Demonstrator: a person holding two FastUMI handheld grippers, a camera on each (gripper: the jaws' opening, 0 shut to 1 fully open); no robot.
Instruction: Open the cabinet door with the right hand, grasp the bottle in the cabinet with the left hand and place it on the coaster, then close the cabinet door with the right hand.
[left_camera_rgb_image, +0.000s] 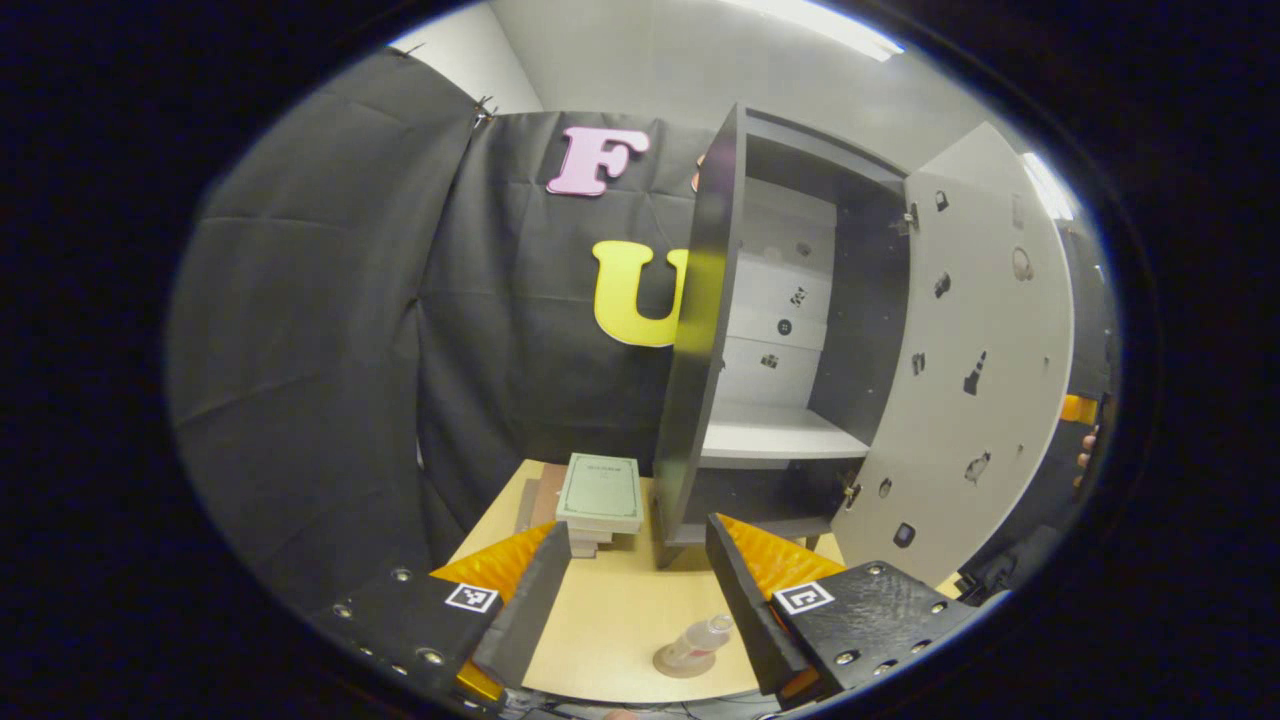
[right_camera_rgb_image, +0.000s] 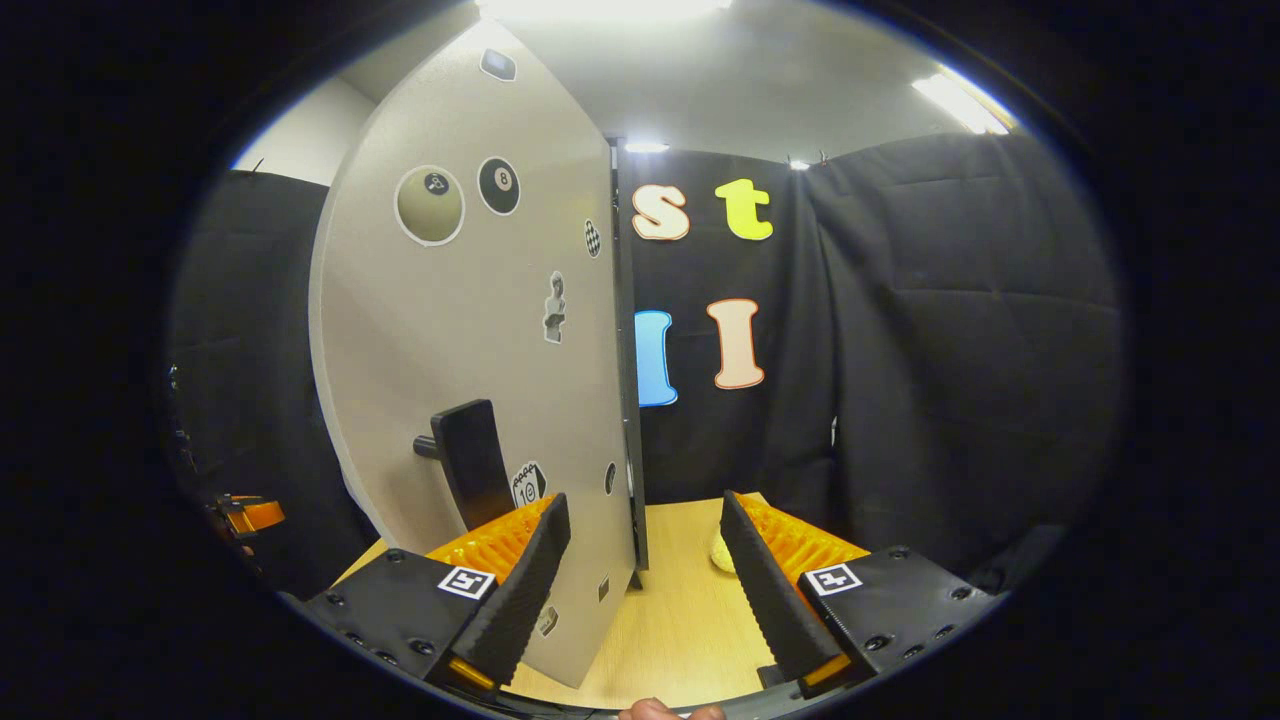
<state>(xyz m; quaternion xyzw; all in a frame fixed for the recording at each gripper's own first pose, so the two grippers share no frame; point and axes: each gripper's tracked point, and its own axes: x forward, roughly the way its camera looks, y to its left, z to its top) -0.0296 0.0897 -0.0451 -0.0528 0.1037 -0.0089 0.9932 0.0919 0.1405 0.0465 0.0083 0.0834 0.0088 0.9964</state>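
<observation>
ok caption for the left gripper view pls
Bottle on its coaster between open left gripper fingers, cabinet door open.

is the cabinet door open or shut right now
Open. The door is swung wide, baring the shelf inside the cabinet. In the right gripper view its free edge stands clear.

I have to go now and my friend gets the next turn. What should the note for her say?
Left hand-held gripper: open, holding nothing, above the table.
Right hand-held gripper: open, at the free edge of the cabinet door, not gripping its handle.
Bottle: already standing on the coaster, near the table's front edge.
Cabinet: door open, shelf bare.
Done: door opened, bottle moved.
Left: close the door with the right hand.
</observation>
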